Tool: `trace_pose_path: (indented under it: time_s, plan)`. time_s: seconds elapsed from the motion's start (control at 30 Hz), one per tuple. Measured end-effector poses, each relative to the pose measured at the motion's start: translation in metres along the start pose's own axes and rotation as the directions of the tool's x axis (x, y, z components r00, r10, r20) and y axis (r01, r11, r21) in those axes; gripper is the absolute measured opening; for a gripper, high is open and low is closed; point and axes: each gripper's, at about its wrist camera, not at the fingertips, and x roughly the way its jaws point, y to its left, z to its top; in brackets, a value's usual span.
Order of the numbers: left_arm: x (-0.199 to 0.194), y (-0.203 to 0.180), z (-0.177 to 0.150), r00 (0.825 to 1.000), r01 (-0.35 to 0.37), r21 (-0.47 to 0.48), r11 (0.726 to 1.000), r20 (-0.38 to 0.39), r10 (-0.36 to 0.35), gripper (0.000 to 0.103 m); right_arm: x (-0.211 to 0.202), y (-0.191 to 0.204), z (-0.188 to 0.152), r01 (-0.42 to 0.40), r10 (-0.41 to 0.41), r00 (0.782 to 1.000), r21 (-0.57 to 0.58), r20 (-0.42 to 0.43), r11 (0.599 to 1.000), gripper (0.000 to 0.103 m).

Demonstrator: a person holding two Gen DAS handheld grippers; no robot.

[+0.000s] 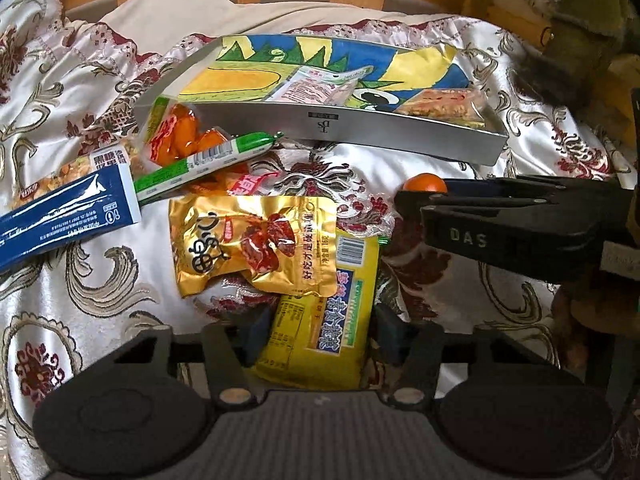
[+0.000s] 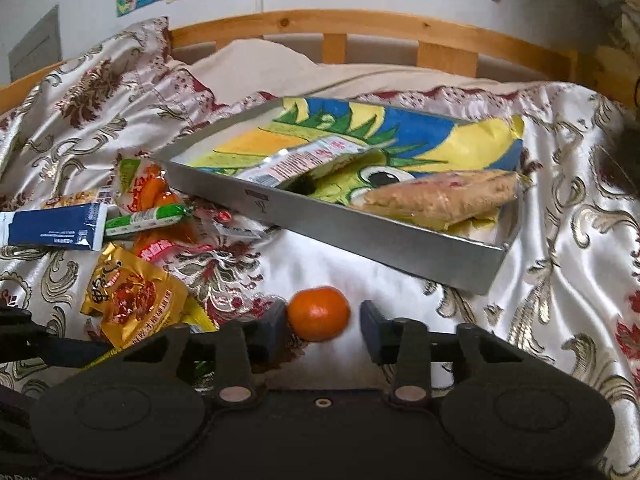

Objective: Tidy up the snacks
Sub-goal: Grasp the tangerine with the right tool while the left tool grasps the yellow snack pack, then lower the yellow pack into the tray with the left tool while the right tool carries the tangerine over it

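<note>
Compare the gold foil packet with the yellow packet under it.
The gold foil packet is shiny and crinkled, printed with red meat pieces; the yellow packet is matte, with a blue and green label and a barcode. The gold foil packet lies on top and fully in view; the yellow packet is partly covered by it and sits between the open fingers of the left gripper. Both lie flat on the bedspread, outside the metal tray.

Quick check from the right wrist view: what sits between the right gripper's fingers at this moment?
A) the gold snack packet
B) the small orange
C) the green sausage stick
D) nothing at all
B: the small orange lies on the bedspread between the open fingers of the right gripper, against the left one and apart from the other, not yet clamped; the gold snack packet lies off to the left.
</note>
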Motion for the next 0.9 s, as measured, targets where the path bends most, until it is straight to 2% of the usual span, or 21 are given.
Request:
trace_pose_path:
  time_s: [0.3, 0.47, 0.6, 0.7, 0.8, 0.9]
  plan:
    - [-0.011, -0.004, -0.008, 1.000, -0.023, -0.040, 0.999, 0.001, 0.023, 0.054, -0.010, 0.018, 0.001, -0.009, 0.019, 0.998, -0.149, 0.064, 0.989, 0.035]
    - [-0.018, -0.015, -0.010, 0.996, -0.083, 0.005, 0.997, -0.045, 0.083, 0.054, -0.031, 0.021, 0.007, -0.027, 0.051, 0.990, -0.179, 0.128, 0.983, 0.035]
    - [-0.024, -0.021, -0.009, 0.995, -0.053, 0.016, 0.998, -0.089, 0.054, 0.054, -0.046, 0.018, 0.009, -0.027, 0.058, 0.984, -0.184, 0.169, 0.982, 0.035]
    - [-0.029, -0.015, -0.007, 0.994, 0.004, -0.046, 0.999, -0.112, -0.009, 0.054, -0.056, 0.013, 0.012, -0.015, 0.048, 0.979, -0.168, 0.196, 0.986, 0.035]
    - [-0.038, -0.008, -0.004, 0.997, 0.029, -0.107, 0.994, -0.074, -0.037, 0.054, -0.066, 0.005, 0.016, 0.005, 0.026, 0.972, -0.132, 0.235, 0.991, 0.035]
    - [-0.048, -0.009, 0.000, 1.000, 0.016, -0.089, 0.996, -0.017, -0.017, 0.054, -0.075, -0.003, 0.019, 0.016, 0.009, 0.961, -0.089, 0.278, 0.996, 0.035]
